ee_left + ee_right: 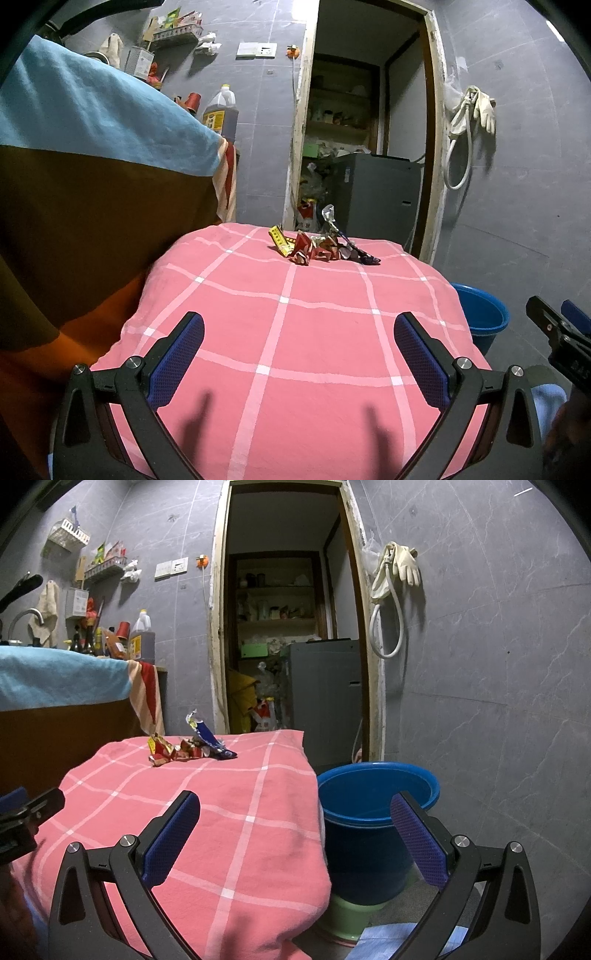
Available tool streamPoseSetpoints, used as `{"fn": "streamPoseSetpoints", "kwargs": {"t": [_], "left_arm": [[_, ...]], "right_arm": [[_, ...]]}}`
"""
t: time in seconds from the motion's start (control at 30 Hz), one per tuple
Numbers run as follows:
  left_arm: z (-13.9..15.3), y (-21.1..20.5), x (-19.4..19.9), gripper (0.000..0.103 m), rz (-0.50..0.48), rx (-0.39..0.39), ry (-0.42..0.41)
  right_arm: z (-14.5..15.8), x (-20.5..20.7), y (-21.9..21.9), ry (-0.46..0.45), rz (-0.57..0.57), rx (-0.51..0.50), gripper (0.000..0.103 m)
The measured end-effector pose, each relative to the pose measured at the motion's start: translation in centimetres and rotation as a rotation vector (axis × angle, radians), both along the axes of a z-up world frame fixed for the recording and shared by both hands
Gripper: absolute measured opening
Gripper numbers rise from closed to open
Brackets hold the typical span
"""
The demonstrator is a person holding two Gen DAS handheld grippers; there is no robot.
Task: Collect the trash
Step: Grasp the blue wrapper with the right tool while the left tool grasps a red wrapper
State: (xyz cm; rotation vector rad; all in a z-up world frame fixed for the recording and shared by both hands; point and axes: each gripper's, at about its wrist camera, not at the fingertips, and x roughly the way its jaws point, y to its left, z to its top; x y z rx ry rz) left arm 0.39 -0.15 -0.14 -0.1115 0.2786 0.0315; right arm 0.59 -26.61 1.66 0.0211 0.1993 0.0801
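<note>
On the far part of the pink checked cloth (295, 332) that drapes the worktop lies a small heap of crumpled snack wrappers (321, 247), untouched, well ahead of both tools. Left to right in the left wrist view: a yellow printed wrapper (279, 240) at the heap's left end; red crumpled wrappers (314, 251) in the middle; a dark blue foil wrapper (360, 253) at the right end, with a silvery twisted end standing upright above it. The heap's long axis runs left to right across the cloth, and the blue wrapper's tail points to the right and toward the viewer. The left gripper (299, 354) hovers above the near cloth, jaws spread wide, holding nothing. The right gripper (295, 834) is likewise wide open and empty, straddling the cloth's right edge. Further right, on the floor beside the worktop, stands a round blue plastic bucket (369, 849); its visible interior appears empty. Judged from this, collection has not begun; every wrapper remains to be picked up.
</note>
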Motion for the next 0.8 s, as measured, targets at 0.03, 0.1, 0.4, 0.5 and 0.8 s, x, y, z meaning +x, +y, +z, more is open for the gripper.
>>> {"fn": "streamPoseSetpoints", "kwargs": {"t": [0.03, 0.1, 0.4, 0.5, 0.8], "left_arm": [[0.0, -0.1, 0.2, 0.101, 0.002, -0.002, -0.001], [0.2, 0.0, 0.4, 0.101, 0.008, -0.006, -0.007], [1.8, 0.6, 1.9, 0.101, 0.047, -0.011, -0.037], [2.4, 0.8, 2.8, 0.101, 0.062, 0.004, -0.047], [4.5, 2.6, 6.5, 0.101, 0.102, 0.009, -0.095]], "right_arm": [[0.0, 0.1, 0.0, -0.002, 0.003, 0.001, 0.103], [0.2, 0.2, 0.0, -0.012, 0.013, 0.000, 0.103], [2.3, 1.2, 1.2, -0.086, 0.060, 0.000, 0.103], [2.9, 2.0, 1.4, -0.115, 0.080, 0.006, 0.103], [5.4, 6.6, 2.2, -0.200, 0.139, 0.034, 0.103]]}}
